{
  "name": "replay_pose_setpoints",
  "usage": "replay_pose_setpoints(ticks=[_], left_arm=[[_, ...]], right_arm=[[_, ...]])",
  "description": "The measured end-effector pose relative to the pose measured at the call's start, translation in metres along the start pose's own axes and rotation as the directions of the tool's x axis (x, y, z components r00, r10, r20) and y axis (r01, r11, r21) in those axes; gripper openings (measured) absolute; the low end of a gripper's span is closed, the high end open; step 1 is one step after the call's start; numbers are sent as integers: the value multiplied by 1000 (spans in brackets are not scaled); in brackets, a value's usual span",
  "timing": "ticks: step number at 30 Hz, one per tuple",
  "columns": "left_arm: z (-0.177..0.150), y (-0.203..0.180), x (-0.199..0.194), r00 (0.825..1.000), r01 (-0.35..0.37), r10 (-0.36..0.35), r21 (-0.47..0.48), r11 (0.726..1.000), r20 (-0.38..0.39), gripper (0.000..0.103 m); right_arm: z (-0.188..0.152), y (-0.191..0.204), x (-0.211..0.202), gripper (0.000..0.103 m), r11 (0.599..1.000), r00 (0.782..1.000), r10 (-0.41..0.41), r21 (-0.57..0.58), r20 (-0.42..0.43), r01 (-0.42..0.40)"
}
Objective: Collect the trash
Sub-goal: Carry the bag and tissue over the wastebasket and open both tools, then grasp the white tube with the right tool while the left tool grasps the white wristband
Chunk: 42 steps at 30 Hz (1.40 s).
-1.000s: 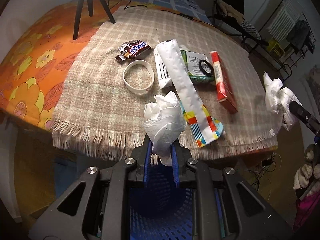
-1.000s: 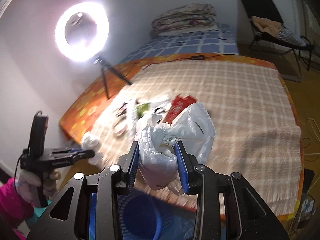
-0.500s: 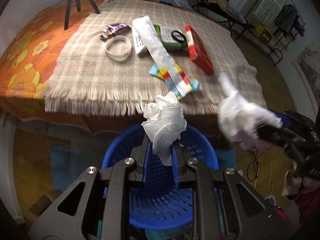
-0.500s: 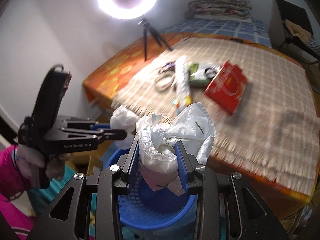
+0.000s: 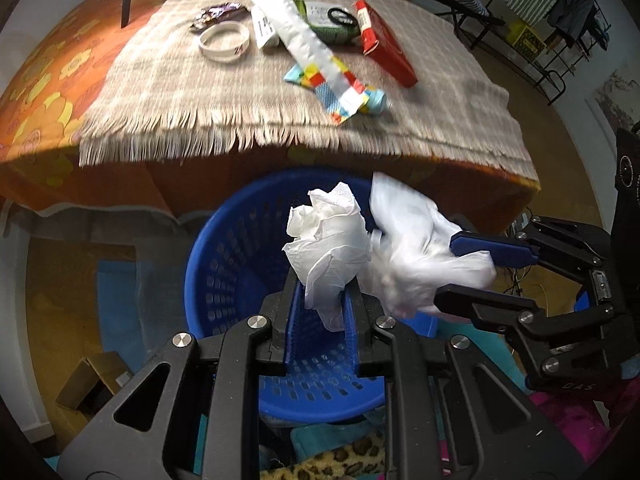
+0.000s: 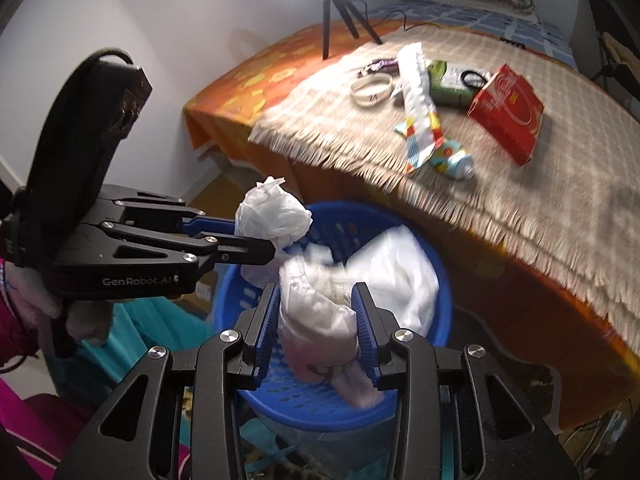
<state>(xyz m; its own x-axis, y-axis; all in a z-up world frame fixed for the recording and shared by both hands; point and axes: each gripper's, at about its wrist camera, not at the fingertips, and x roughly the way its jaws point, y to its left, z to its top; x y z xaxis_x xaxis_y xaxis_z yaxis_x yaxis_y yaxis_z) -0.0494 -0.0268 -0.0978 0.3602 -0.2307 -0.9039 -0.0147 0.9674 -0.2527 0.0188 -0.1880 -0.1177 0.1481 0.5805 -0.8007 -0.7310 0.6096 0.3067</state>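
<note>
Low in both frames, the left gripper (image 5: 322,312) pinches an upright crumpled white tissue (image 5: 326,240); beside it the right gripper (image 6: 316,328) clamps a blurred white plastic bag (image 6: 320,312), both over the round blue perforated basket (image 5: 228,248). Beyond, wrappers (image 5: 312,44) litter the checked cloth (image 5: 168,100).

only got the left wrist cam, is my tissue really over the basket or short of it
observer: from the right wrist view, the tissue in the left gripper lines up with the left part of the blue basket rim, not its middle.
operator: and the bag in the other one
observer: the plastic bag sits clamped between both pads of the right gripper, hanging over the basket's middle.
</note>
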Motion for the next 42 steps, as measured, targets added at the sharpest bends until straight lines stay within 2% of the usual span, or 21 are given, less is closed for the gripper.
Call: replay_pose_setpoints(ticks=[3,5,6,7,10,12,14,26,42], left_arm=[[-5,3,2,1000,-7,6,-6,1000,-12,27],[-7,5,4,1000,-15,15,-11,1000,-20,40],[-7,6,5,999,-21,21,-16,1000,-25,54],[-7,7,5,999,-23,23,-18,1000,-24,61],[-7,9,4,999,-30,30,-23,999,-22,61],[-7,10,4,999,-32,32,-30,999,-19,61],[-6,12,3,999,-33,33,-35,999,-17,61],[4,15,-4,999,-41,42,-41,998,8,61],[59,29,-24,991,-93,95,-32,995,93,61]], right_arm=[[-4,2,5,36,1000,1000,4,-9,-16,-4],[-4,1,9,36,1000,1000,4,-7,-28,-4],[-5,0,10,38,1000,999,2,-3,-35,-2],[-5,-1,11,38,1000,999,1,3,-39,-1],[-5,-6,11,44,1000,999,-2,20,-48,3],[-4,-8,10,56,999,999,-9,31,-44,10],[-4,-12,8,61,999,999,-17,46,-37,19],[7,-30,2,63,992,999,-45,116,-25,48],[47,-41,-15,63,992,996,-68,108,59,62]])
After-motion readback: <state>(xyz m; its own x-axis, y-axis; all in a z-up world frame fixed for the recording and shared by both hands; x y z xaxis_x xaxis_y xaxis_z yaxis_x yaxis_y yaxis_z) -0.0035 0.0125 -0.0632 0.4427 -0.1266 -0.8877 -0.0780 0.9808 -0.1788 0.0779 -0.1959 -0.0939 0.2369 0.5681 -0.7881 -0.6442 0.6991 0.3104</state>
